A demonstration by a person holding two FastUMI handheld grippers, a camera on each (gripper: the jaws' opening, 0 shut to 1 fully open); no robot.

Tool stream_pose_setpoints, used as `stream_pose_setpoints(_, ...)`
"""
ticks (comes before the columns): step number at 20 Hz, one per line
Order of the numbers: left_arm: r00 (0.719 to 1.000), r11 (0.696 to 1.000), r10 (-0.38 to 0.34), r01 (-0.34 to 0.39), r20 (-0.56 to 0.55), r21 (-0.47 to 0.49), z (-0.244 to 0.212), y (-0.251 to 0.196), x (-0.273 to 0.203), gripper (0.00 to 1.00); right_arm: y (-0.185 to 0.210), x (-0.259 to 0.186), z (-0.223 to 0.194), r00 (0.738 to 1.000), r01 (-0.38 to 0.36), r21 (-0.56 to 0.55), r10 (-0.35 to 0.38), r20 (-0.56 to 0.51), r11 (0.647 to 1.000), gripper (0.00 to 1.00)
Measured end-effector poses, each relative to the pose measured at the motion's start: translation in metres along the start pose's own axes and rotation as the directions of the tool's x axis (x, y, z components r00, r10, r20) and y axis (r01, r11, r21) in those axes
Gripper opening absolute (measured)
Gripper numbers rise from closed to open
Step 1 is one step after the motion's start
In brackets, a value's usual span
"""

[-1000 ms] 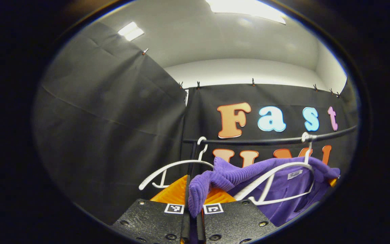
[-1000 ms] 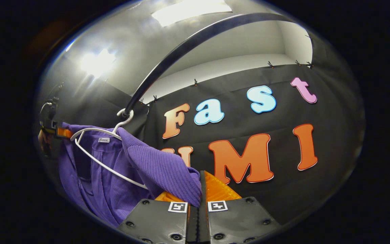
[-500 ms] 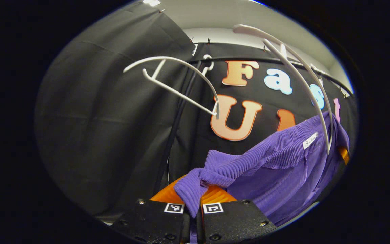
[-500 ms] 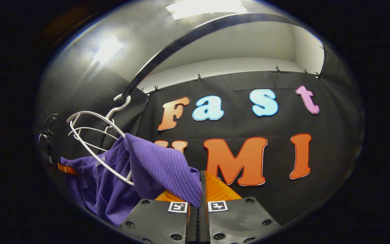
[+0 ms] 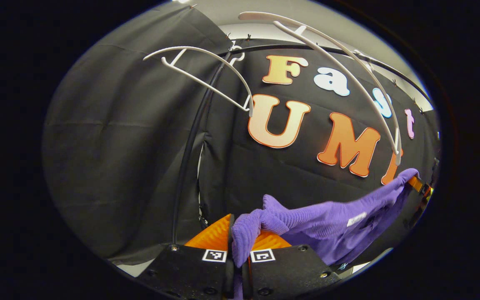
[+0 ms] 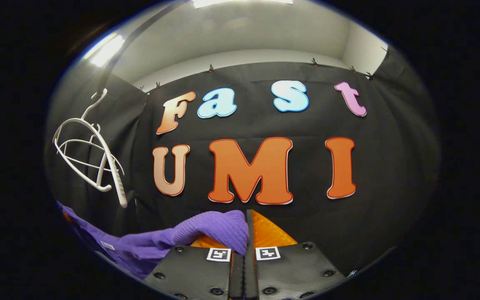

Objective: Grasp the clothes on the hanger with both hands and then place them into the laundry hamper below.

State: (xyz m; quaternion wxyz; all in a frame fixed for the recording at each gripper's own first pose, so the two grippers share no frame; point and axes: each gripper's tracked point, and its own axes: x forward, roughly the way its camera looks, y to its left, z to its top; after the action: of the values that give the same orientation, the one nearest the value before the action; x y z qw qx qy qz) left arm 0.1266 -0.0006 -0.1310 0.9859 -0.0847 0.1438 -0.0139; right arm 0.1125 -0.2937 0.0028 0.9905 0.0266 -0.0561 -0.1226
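Nearest in the left gripper view, the left gripper (image 5: pixel 237 254) has its fingers closed tight on one bunched end of the purple sweater (image 5: pixel 331 216); in the right gripper view the right gripper (image 6: pixel 243 254) likewise pinches the other end. The garment sags between them, below the white hanger (image 5: pixel 348 71), clear of it. Beyond the hanger runs the black rail (image 5: pixel 319 49). The hamper is out of sight under the rail, so lowering is blind: a thin pinch could slip, or the slack middle could drape over the hamper's rim
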Motion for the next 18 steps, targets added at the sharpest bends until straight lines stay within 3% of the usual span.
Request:
stream_pose_setpoints(5,0.998,0.998,-0.002,-0.002,0.058,0.07,0.022,-0.006,-0.031,0.07,0.019,-0.049,0.021,1.0,-0.017,-0.042,0.016,-0.007,0.999,0.08)
stream_pose_setpoints(7,0.996,0.995,-0.034,0.026,0.078,0.092,0.038,-0.006,-0.046,0.1,0.04,-0.081,0.03,0.999,-0.03,-0.051,0.03,-0.016,0.998,0.09)
stream_pose_setpoints(12,0.976,0.979,-0.19,0.18,0.109,0.099,0.071,-0.029,-0.087,0.05,0.124,-0.159,0.042,0.996,-0.073,-0.043,0.071,-0.045,0.996,0.08)
stream_pose_setpoints(15,0.95,0.953,-0.297,0.288,0.101,0.095,0.073,-0.048,-0.104,0.07,0.176,-0.196,0.024,0.992,-0.078,-0.004,0.077,-0.099,0.997,0.08)
stream_pose_setpoints(18,0.929,0.931,-0.361,0.354,0.085,0.084,0.065,-0.062,-0.115,0.07,0.195,-0.217,0.013,0.99,-0.067,0.011,0.067,-0.123,0.998,0.08)
